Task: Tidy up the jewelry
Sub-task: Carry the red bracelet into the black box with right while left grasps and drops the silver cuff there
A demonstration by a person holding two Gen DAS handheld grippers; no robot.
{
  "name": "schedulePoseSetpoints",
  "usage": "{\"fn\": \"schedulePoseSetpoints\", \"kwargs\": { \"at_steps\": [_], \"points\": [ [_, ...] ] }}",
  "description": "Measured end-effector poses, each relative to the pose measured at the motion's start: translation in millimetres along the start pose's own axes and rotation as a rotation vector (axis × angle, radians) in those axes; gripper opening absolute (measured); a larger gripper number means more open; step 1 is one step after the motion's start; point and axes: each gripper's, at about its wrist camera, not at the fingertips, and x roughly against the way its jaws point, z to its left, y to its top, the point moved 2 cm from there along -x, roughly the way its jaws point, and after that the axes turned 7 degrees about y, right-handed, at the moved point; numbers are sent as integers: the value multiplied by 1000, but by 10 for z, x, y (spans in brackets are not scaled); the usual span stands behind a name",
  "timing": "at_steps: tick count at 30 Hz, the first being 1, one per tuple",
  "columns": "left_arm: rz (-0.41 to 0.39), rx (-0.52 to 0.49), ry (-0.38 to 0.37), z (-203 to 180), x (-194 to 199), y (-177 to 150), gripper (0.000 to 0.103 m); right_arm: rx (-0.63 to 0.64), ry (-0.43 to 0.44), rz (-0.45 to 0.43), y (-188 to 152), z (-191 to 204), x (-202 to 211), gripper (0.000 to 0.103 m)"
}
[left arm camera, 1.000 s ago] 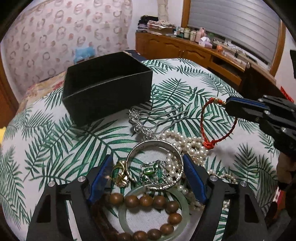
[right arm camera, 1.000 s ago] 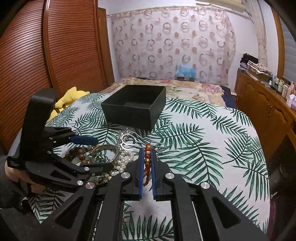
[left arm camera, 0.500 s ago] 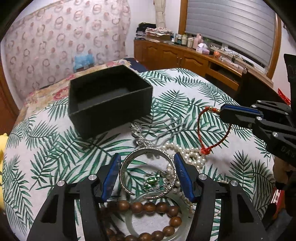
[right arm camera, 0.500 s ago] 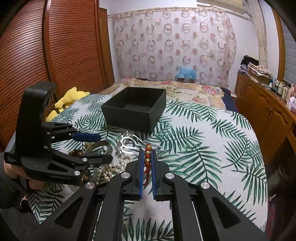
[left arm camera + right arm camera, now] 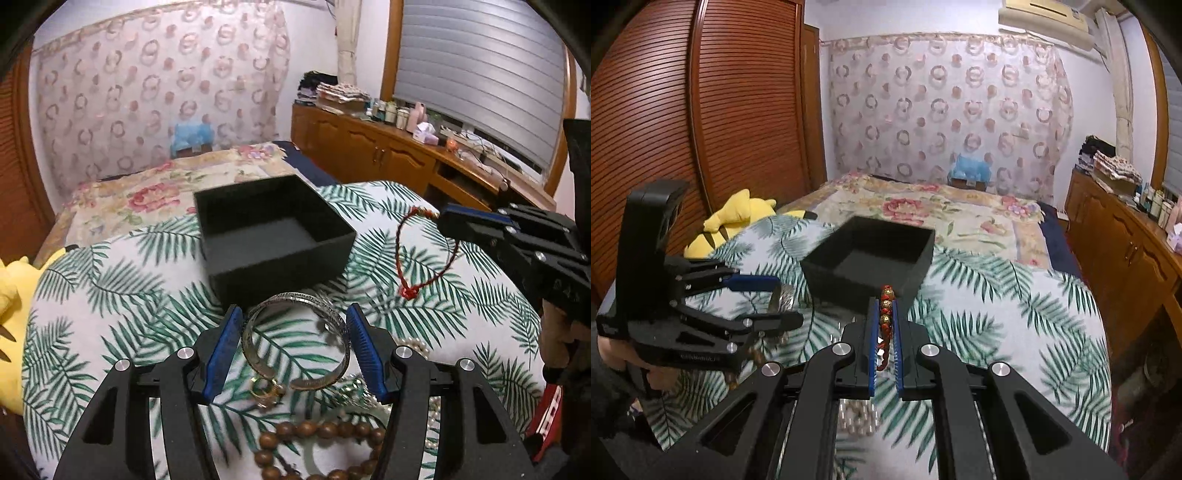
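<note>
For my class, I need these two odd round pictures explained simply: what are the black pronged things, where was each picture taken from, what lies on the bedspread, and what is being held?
There is no robot here. A person holds a black two-fingered tool in each hand, and each tool carries a wide-angle camera looking along its fingers, which is why the pictures curve.

One picture looks out from the left claw. Its blue-padded fingers grip a silver bangle by its sides. The other looks out from the right claw, which pinches a red cord bracelet with small gold beads. Each tool also appears from the side in the other's picture.

On the leaf-print bedspread stands an open black box, which looks empty. Nearer the left camera lie a brown wooden bead bracelet, some pearls and a small gold piece.
</note>
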Motion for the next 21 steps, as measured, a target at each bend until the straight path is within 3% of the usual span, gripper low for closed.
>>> {"fn": "schedulePoseSetpoints", "kwargs": {
  "at_steps": [5,15,21],
  "points": [
    [-16,11,15,109,9,151,56,18,0,5,250,-59,-198,8],
    [-49,26,16,186,37,345,55,-15,12,-2,443,-208,-369,8],
    [-33,12,48,200,-153,600,55,-26,6,-20,560,-292,-361,8]
  ]
}}
